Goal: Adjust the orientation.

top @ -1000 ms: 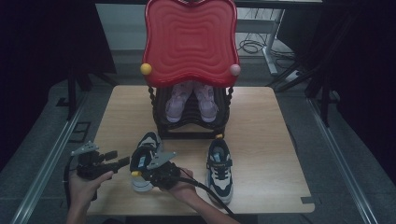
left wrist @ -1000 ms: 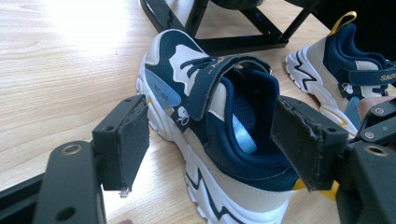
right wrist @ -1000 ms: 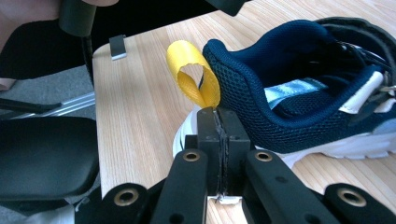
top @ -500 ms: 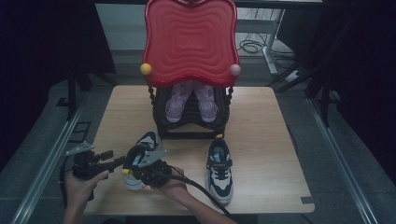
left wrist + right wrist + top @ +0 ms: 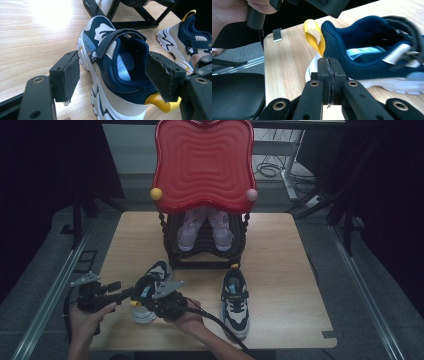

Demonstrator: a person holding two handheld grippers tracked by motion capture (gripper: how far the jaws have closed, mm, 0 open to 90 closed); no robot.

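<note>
On the wooden table [image 5: 280, 270], left gripper [image 5: 113, 82] jaws spread around the sneaker [image 5: 117, 75], right gripper [image 5: 329, 72] jaws pressed together at its heel

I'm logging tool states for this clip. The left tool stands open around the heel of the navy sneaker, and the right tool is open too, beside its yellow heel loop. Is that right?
Not quite. The right tool is shut, its pads pressed together with nothing between them, as the right gripper view shows. The rest holds: the left tool stands open around the navy sneaker, and the right one sits beside the yellow heel loop.

Shoe [image 5: 150, 287] btwn claws, rack [image 5: 205, 247] behind
</note>
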